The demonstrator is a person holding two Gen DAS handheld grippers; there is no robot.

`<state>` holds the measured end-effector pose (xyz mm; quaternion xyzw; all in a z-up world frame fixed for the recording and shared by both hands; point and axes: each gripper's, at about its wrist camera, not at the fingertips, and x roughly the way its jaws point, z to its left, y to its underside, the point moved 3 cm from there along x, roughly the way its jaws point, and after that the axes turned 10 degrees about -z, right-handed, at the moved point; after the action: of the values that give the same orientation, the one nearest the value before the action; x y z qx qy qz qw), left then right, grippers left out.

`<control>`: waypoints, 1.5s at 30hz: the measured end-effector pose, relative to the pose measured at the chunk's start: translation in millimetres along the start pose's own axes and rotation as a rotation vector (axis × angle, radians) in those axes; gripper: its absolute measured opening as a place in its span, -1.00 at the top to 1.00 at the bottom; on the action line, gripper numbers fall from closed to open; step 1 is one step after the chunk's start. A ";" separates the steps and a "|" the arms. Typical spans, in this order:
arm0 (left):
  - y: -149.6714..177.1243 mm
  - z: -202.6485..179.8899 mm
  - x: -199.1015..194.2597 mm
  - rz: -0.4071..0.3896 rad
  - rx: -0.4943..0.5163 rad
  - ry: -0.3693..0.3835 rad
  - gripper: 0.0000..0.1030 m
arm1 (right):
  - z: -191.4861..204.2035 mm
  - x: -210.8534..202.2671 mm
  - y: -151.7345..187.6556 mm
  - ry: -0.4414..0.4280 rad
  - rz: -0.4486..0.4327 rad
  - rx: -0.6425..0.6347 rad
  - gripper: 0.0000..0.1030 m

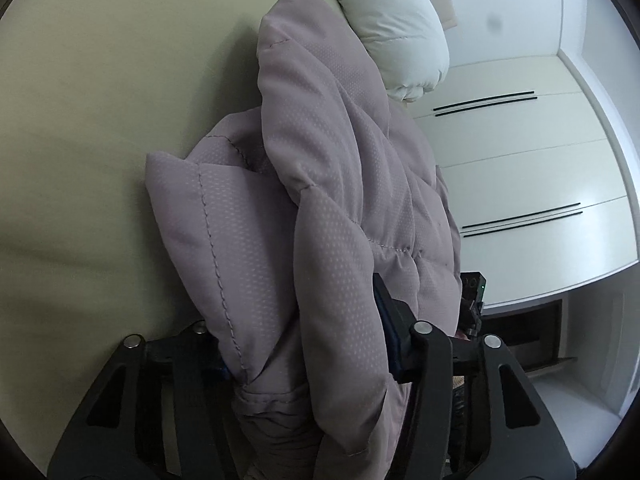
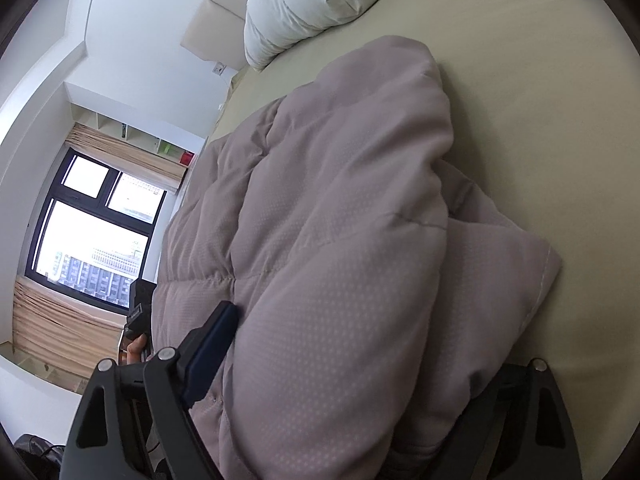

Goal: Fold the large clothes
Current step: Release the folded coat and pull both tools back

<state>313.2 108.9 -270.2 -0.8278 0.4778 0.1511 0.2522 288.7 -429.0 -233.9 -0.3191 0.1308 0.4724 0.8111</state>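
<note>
A mauve quilted puffer jacket (image 1: 332, 208) lies bunched on a beige bed sheet (image 1: 100, 120). My left gripper (image 1: 304, 344) is shut on a thick fold of the jacket; only its right finger (image 1: 390, 332) shows, the other is hidden under fabric. In the right wrist view the same jacket (image 2: 340, 220) fills the middle. My right gripper (image 2: 340, 364) is shut on a thick bundle of it, with the left finger (image 2: 208, 344) visible and the right one buried. The other gripper (image 2: 138, 304) shows at the jacket's left edge.
A white pillow (image 1: 392, 28) lies at the head of the bed, also in the right wrist view (image 2: 312, 4). White wardrobe doors (image 1: 520, 184) stand beside the bed. A window (image 2: 92, 224) with curtains is on the far wall.
</note>
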 end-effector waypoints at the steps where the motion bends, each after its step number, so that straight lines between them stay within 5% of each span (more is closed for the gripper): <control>1: 1.6 -2.6 -3.5 -0.007 0.008 -0.001 0.17 | 1.4 -1.2 1.6 0.004 0.001 -0.003 -0.62; 7: 21.6 -27.0 -36.1 -0.039 0.028 0.015 0.35 | 36.0 -23.2 14.6 0.038 -0.042 -0.084 -0.10; 13: 62.3 -47.7 -93.7 -0.056 0.054 0.048 0.37 | 86.8 -58.0 52.1 0.034 -0.063 -0.135 0.09; 20: 121.6 -48.4 -153.5 -0.060 0.074 0.025 0.36 | 120.0 -90.2 129.4 -0.005 -0.040 -0.109 0.11; 24: 133.7 0.3 -149.8 -0.038 0.005 -0.049 0.18 | 82.3 -82.7 158.0 -0.002 -0.036 0.004 0.06; 31: 136.3 34.6 -142.7 -0.063 -0.104 0.023 0.00 | 36.3 -61.7 167.5 -0.005 -0.098 0.139 -0.23; 35: 153.0 22.3 -177.6 -0.137 -0.051 -0.055 -0.02 | 46.2 -88.6 171.9 0.106 -0.132 0.142 -0.41; 38: 161.8 5.9 -223.3 -0.212 0.063 -0.149 -0.24 | 57.3 -126.8 172.8 0.214 -0.218 0.110 -0.48; 40: 169.9 -25.5 -249.2 -0.289 0.220 -0.273 -0.37 | 70.5 -158.0 175.7 0.334 -0.311 0.050 -0.68; 45: 210.6 -116.6 -295.7 -0.576 0.605 -0.646 -0.75 | 137.6 -208.3 190.5 0.547 -0.493 -0.171 -0.78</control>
<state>-15.6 167.1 -86.1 -0.7269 0.1512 0.1785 0.6456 6.3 -416.2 -97.2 -0.5218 0.2222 0.1694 0.8060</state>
